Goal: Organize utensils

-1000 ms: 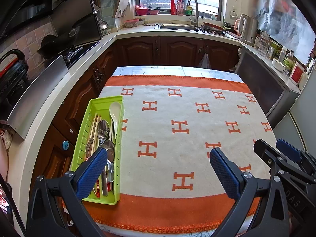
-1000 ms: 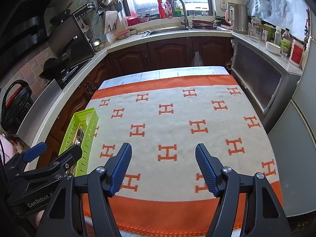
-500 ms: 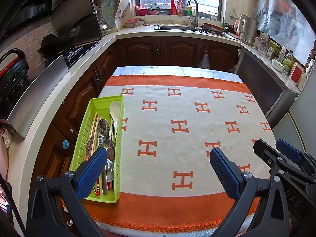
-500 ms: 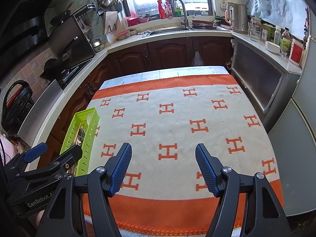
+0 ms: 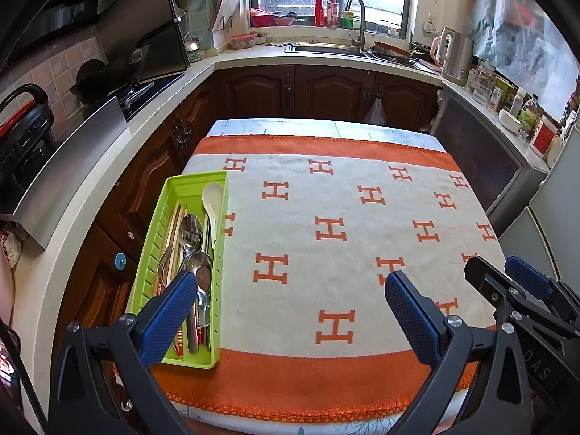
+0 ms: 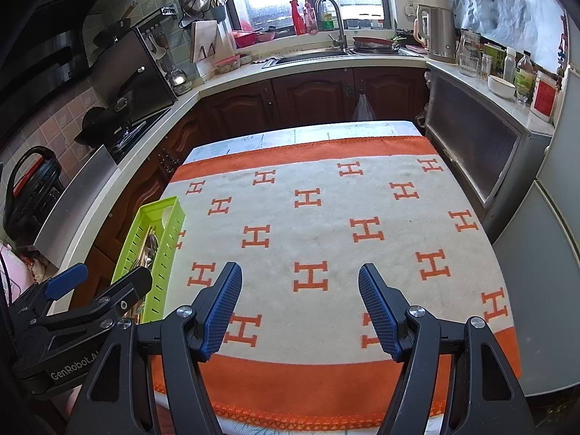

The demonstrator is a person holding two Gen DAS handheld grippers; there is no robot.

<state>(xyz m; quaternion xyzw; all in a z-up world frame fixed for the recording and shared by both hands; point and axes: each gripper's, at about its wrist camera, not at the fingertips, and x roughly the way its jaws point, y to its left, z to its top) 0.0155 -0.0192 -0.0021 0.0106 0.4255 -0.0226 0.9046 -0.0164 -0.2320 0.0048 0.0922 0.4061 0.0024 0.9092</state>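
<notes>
A lime-green utensil tray (image 5: 174, 190) lies along the left edge of the table. In it are a white spoon (image 5: 212, 195), metal spoons (image 5: 190, 228), a fork and chopsticks. The same green tray (image 6: 159, 214) shows at the left of the right wrist view. My left gripper (image 5: 290, 290) hangs open above the near table edge, its left finger (image 5: 168, 311) over the tray's near end, nothing between the pads. My right gripper (image 6: 300, 284) is also open and empty above the cloth, to the right of the left gripper (image 6: 65, 279).
An orange and cream cloth (image 5: 326, 199) with H marks covers the table. Dark wooden cabinets (image 5: 326, 90), a stove (image 5: 137, 87) at left, a sink (image 5: 326, 49) at the back and a counter with a kettle (image 5: 455, 54) and bottles surround it.
</notes>
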